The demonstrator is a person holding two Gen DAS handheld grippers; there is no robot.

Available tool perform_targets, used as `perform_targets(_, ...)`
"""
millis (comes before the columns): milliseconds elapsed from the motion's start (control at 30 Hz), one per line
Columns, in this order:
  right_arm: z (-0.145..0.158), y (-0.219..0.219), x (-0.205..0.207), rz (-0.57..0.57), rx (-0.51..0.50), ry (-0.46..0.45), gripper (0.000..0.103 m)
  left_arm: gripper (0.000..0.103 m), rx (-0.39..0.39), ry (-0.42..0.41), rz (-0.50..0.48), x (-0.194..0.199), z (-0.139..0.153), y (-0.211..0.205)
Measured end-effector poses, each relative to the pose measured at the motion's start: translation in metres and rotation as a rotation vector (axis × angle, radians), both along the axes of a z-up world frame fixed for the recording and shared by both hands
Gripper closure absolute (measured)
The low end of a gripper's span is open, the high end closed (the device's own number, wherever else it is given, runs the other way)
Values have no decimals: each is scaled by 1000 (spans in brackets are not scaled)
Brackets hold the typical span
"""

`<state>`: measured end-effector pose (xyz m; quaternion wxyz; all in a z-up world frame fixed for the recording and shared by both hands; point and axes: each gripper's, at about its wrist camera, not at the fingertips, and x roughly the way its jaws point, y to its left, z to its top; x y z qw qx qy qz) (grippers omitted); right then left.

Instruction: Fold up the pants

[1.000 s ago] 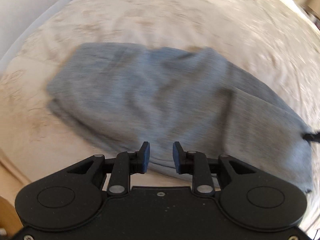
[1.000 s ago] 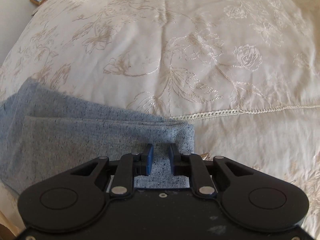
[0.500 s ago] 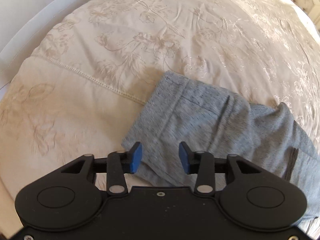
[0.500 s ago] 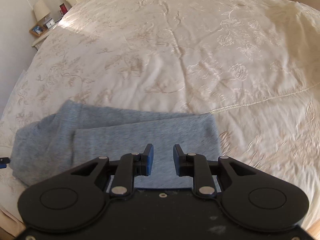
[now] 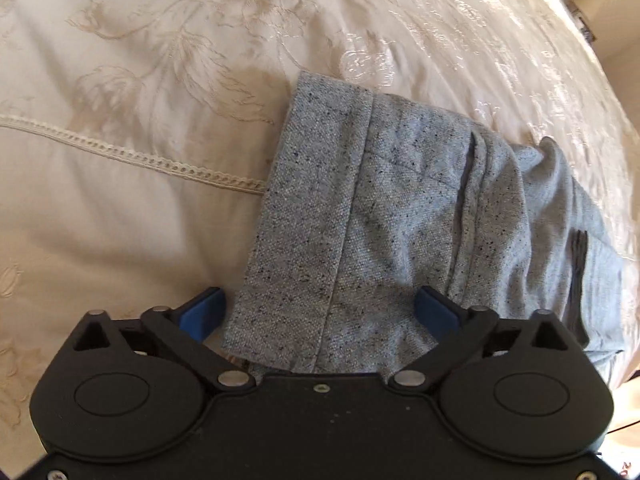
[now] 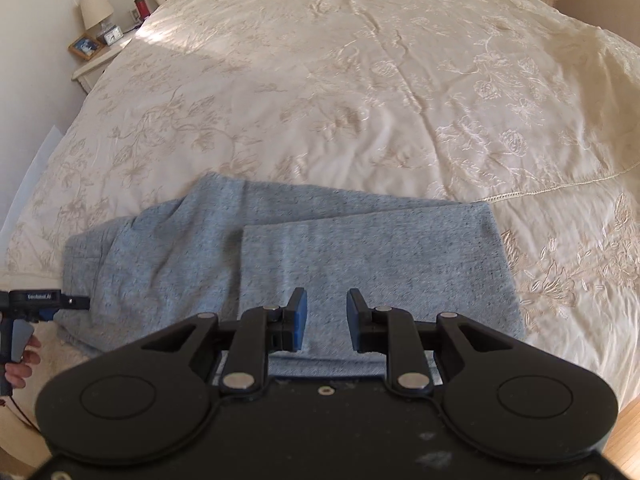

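Left wrist view: the left hand-held gripper [image 5: 318, 312] has its jaws spread wide, straddling the hem end of the grey pants [image 5: 384, 216], which lie folded on the bed [image 5: 132, 128]. An embroidered cream bedspread with a lace seam [image 5: 132, 156] covers the bed. From the right wrist, the right hand-held gripper [image 6: 327, 316] hovers over the pants [image 6: 320, 248] with jaws apart, gripping nothing. Sunlight falls across the far bedspread. A nightstand [image 6: 94, 62] at upper left carries a lamp [image 6: 96, 10], a picture frame [image 6: 84, 45] and a small clock [image 6: 115, 33]. Wood floor [image 6: 628, 420] shows at lower right.

pants [image 6: 320, 252] | grey flecked knit | folded over, layers stacked | lying flat on bedspread [image 6: 360, 80]
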<state>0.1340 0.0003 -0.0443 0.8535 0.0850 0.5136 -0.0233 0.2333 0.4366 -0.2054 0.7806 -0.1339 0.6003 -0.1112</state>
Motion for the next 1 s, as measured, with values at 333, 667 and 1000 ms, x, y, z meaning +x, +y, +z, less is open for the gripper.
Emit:
perform_targets(333,2,27,-6,36,18,26,80,33,-38,-9,56,-7,9,-1)
perform_targets(667,5,10,-11,43,77,-1,80,68,-60,-99,134,-27,78,-14)
perform_targets(1000,-14,-65,-22,43,185,-13,80,73,91,-368,-14,-64,191,-145)
